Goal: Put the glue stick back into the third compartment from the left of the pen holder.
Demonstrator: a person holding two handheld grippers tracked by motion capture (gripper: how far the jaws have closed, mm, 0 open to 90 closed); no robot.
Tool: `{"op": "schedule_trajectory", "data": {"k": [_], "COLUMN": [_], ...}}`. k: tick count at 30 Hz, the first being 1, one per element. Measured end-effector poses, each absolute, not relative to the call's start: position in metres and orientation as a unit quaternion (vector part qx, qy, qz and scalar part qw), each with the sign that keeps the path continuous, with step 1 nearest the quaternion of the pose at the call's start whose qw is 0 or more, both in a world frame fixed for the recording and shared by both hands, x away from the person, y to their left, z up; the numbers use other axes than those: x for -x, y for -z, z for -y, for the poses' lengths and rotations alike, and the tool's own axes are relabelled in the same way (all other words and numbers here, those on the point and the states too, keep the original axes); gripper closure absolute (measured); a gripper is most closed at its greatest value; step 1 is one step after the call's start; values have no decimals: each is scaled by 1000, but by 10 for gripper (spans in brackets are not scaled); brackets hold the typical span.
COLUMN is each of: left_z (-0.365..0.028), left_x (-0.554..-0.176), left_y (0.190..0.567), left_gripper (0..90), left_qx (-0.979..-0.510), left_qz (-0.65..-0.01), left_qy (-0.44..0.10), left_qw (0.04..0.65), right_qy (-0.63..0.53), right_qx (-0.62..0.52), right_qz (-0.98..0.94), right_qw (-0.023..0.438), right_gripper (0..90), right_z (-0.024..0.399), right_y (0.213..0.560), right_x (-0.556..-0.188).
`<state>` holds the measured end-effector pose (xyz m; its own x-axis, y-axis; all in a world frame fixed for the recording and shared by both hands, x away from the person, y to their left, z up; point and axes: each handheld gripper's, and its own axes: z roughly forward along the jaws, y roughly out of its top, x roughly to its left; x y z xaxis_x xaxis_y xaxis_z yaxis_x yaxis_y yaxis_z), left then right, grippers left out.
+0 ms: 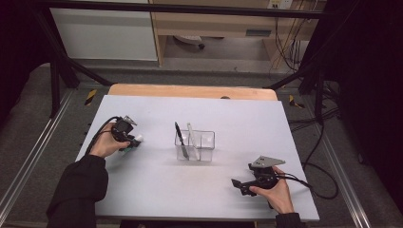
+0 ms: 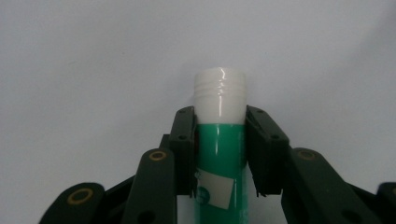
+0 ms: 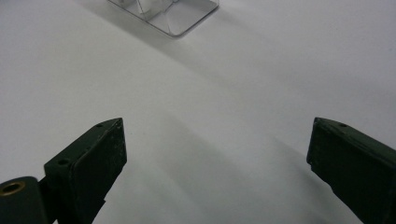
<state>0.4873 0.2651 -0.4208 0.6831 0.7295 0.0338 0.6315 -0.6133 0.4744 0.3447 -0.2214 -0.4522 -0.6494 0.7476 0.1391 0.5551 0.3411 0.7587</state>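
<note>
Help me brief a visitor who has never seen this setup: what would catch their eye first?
Likely the green tube with a white cap, clamped in the left hand-held gripper near the white table's left edge. Next, the clear divided organizer at the table's centre, holding a dark pen and a pale one. The right hand-held gripper rests open near the front right.

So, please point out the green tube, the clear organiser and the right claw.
green tube (image 2: 219, 149): left gripper view, on its green body between the pads.
clear organiser (image 1: 205, 147): high view, on its right compartment wall.
right claw (image 3: 217, 154): right gripper view, midway between its open fingertips.
</note>
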Motion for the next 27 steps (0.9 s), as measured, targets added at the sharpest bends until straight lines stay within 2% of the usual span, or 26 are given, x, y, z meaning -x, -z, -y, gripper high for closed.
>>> {"op": "schedule_trajectory", "data": {"k": [8,27], "left_z": [-268,-265], "left_x": [-479,-441], "left_y": [409,391], "left_gripper": [653,653], "left_qx": [-884,-849], "left_qz": [-387,-397], "left_qy": [-122,-147], "left_qw": [232,316], "right_qy": [-410,-408], "right_qx": [-401,-400], "right_qz": [-810,-811], "right_qw": [119,122], "right_gripper": [53,40], "right_z": [222,223], "right_y": [452,451], "right_x": [-345,-345]}}
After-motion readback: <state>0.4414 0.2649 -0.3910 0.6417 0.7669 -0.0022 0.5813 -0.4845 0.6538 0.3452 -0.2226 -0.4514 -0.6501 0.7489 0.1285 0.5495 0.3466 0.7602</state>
